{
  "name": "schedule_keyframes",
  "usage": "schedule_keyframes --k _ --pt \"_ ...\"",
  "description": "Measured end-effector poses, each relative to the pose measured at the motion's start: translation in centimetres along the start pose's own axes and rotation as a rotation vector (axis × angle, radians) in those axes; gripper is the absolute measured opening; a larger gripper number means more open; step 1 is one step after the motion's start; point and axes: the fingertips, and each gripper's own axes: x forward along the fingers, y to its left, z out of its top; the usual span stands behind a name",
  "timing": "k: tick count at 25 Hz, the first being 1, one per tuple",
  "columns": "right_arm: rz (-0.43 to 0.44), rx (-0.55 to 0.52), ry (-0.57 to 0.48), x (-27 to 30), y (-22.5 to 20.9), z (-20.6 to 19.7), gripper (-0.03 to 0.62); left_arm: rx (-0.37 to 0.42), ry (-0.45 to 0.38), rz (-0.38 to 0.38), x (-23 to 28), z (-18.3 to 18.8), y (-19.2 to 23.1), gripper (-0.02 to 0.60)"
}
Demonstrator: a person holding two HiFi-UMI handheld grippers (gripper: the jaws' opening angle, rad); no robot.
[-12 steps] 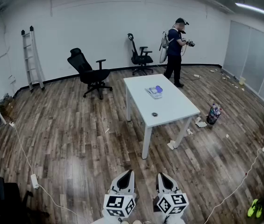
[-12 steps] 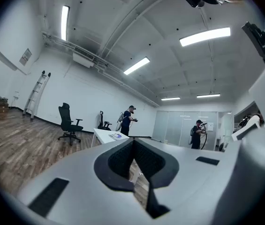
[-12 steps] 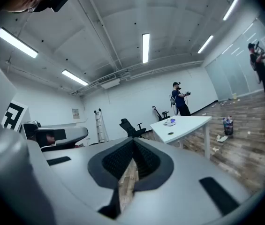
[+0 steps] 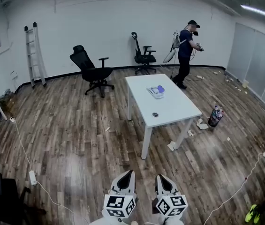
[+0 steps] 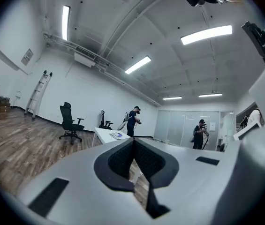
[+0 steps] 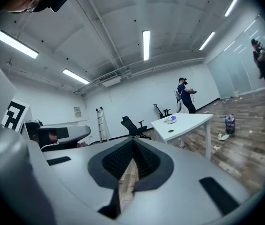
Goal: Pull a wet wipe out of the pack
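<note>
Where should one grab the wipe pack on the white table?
Probably from above, at the blue patch on its top: the pack lies flat on the white table, and that patch looks like the opening. Too far to tell whether a wipe sticks out.

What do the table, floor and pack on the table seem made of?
Table: white, smooth matte top and legs, likely laminate or painted board. Floor: wood-look planks with grain and a sheen, wood or laminate. Pack: too small to be sure; pale with a blue patch, probably plastic film.

A black office chair (image 4: 91, 69) stands between a ladder (image 4: 34, 55) and a white table (image 4: 179, 104); a person (image 4: 187, 55) stands beyond.
</note>
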Motion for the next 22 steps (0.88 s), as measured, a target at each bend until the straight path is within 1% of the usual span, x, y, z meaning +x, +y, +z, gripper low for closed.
schedule_keyframes --k 3,7,11,14,18,22 --pt "-0.006 -0.004 -0.004 0.1 -0.3 0.6 0.008 0.010 0.000 -0.007 0.5 -0.1 -0.3 0.000" --pt "-0.001 0.013 -0.001 0.9 -1.0 0.0 0.008 0.014 0.007 -0.005 1.2 -0.2 -0.2 0.000" --pt "-0.010 0.013 -0.001 1.2 -1.3 0.6 0.008 0.019 0.006 -0.009 1.9 -0.2 -0.2 0.000" --pt "-0.014 0.016 -0.004 1.7 -1.8 0.3 0.008 0.020 0.003 -0.013 2.5 -0.3 0.0 0.000" --pt "-0.026 0.031 -0.001 2.3 -2.3 0.4 0.008 0.008 0.003 -0.026 2.8 -0.4 0.0 0.000" --pt "-0.020 0.034 0.006 3.2 -2.7 0.1 0.008 0.005 0.002 -0.029 3.6 -0.3 0.2 0.000"
